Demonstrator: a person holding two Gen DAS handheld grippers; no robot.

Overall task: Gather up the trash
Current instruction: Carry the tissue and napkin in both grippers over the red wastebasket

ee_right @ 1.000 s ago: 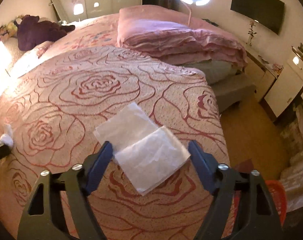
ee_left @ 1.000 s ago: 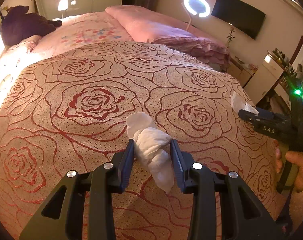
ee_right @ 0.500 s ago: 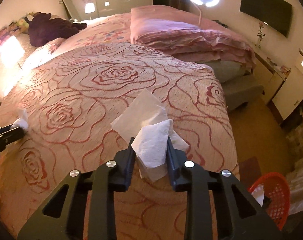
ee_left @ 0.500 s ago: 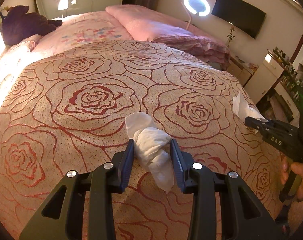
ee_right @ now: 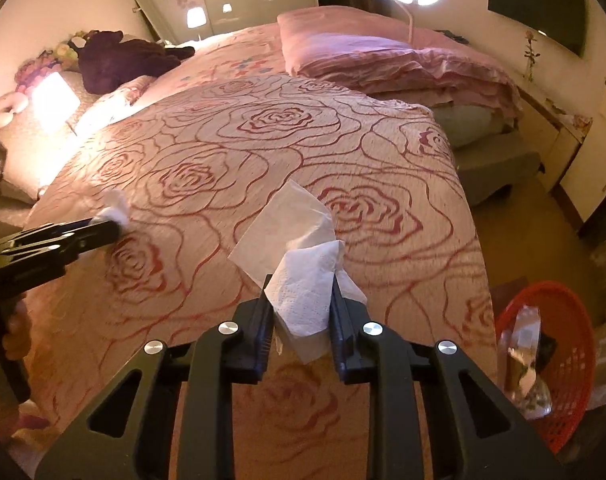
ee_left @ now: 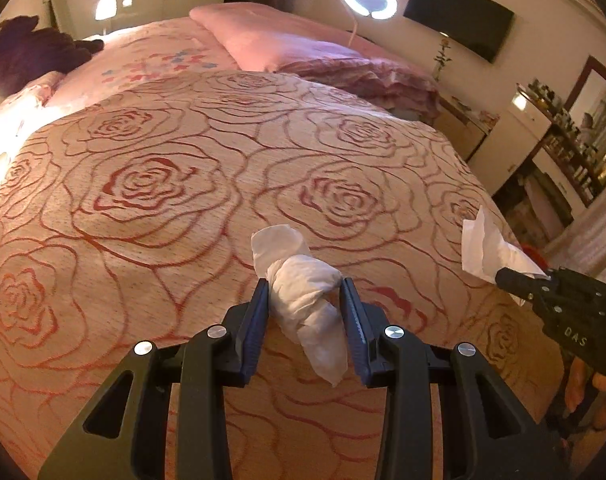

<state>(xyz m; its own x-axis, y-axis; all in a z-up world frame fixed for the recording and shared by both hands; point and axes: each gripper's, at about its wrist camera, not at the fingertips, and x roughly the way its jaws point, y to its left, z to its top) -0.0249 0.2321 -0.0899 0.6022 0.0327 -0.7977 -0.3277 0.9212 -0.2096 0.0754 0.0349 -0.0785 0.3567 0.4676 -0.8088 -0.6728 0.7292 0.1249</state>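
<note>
Left gripper fingers clench crumpled tissue; right gripper fingers closing on flat tissue

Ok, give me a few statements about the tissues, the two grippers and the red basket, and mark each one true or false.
1. The left gripper holds a twisted white tissue. True.
2. The right gripper is empty. False: its jaws are closing on a flat white tissue.
3. The red basket stands on the bed. False: it sits on the floor beside the bed.
4. The red basket already holds some trash. True.
</note>
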